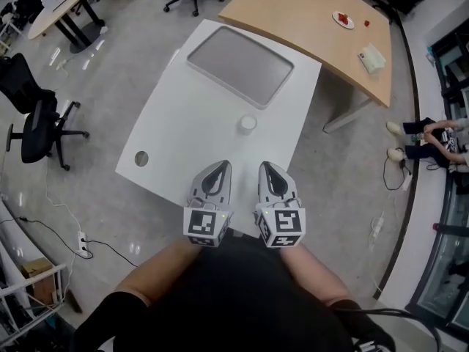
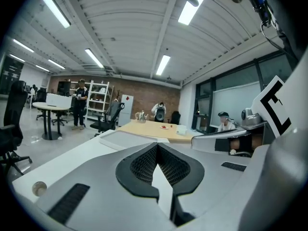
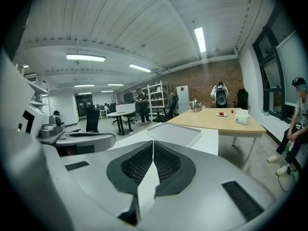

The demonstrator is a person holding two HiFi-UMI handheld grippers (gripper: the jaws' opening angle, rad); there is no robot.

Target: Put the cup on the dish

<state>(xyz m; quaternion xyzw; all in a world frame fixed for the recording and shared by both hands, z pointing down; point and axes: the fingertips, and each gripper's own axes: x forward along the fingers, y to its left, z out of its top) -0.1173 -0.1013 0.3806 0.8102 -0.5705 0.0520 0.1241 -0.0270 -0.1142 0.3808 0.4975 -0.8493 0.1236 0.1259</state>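
Your left hand-held gripper [image 1: 218, 169] and right hand-held gripper [image 1: 268, 169] are side by side at the near edge of the white tabletop [image 1: 192, 127], each with its jaws pressed together and empty. The cup [image 1: 248, 124] stands upright mid-tabletop at your 12 o'clock, clear of both. The dish [image 1: 240, 62] lies beyond it, at 12 o'clock from the cup and apart from it.

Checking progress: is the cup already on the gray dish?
No, the cup stands on the white table, apart from the gray dish further back.

One white cup [image 1: 248, 124], one tray [image 1: 240, 61], two tools [image 1: 222, 166] [image 1: 265, 166]
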